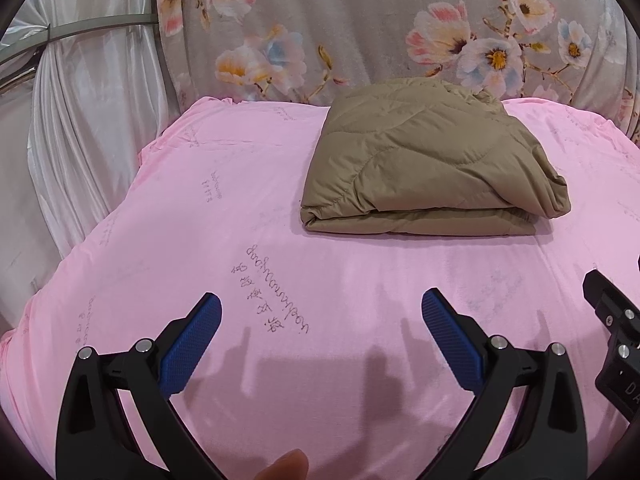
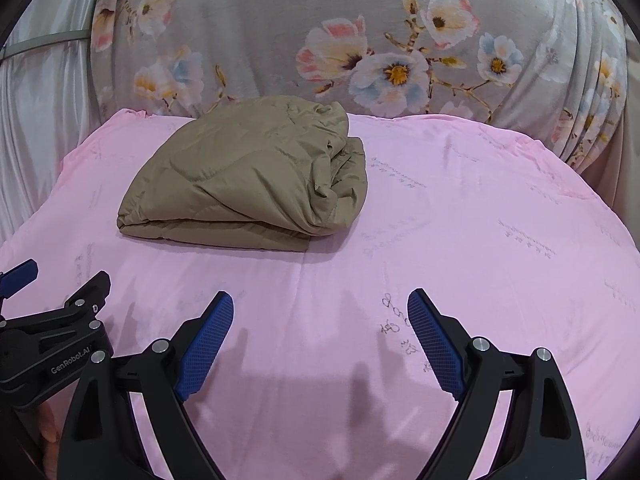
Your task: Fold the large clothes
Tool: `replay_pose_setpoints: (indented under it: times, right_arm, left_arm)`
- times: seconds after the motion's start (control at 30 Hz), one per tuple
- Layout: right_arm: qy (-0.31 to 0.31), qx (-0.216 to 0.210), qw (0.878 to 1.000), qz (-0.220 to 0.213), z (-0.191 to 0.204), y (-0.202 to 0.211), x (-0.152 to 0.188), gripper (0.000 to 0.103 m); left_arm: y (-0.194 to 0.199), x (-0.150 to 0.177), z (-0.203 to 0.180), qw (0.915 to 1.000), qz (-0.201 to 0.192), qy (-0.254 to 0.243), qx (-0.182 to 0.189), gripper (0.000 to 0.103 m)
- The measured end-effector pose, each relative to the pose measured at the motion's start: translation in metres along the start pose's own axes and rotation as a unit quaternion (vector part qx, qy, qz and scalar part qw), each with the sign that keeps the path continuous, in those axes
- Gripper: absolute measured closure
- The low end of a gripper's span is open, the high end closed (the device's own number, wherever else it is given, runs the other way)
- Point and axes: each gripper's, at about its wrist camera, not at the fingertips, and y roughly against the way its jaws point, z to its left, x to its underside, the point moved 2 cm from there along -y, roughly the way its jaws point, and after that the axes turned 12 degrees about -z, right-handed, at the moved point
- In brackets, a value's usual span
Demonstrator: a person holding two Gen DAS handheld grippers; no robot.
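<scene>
Plainly "GenRobot.AI" on left gripper [image 2: 24, 280], folded khaki jacket [image 2: 248, 176], pink sheet [image 2: 480, 240]

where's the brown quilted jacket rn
The brown quilted jacket lies folded on the pink sheet near the floral backdrop, ahead of both open grippers, touching neither.

The folded quilted jacket [image 1: 428, 160] is a plain khaki-tan with stitched diamond lines. The bed sheet [image 1: 200, 208] beneath it is pale pink, scattered with faint grey script. Along the bed's far edge hangs a grey cloth [image 1: 360, 20] printed with pink, white and blue flowers. A white satin curtain [image 1: 88, 112] shows at the left corner. Both claws are black with blue textured pads [image 2: 208, 344].
</scene>
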Motion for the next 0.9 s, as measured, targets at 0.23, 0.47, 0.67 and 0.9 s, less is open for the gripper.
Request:
replay_pose_setpoints:
  times: [0.23, 0.47, 0.67, 0.9]
  right_arm:
    - [0.0, 0.0, 1.0, 0.0, 0.0005, 0.0002, 0.0001, 0.017]
    - [0.001, 0.001, 1.0, -0.001, 0.0008, 0.0003, 0.0, 0.017]
    - [0.002, 0.001, 1.0, -0.001, 0.0006, 0.0002, 0.0001, 0.016]
    - [0.006, 0.001, 1.0, -0.002, 0.0012, 0.0012, -0.0016, 0.017]
  left_arm:
    - [0.0004, -0.0001, 0.0005, 1.0, -0.003, 0.001, 0.0, 0.005]
    - [0.0009, -0.0003, 0.0006, 1.0, -0.005, 0.002, 0.0, 0.005]
    - [0.001, -0.0003, 0.0007, 1.0, -0.005, 0.002, 0.0, 0.005]
    - [0.0011, -0.0005, 0.0007, 1.0, -0.004, 0.002, 0.002, 0.005]
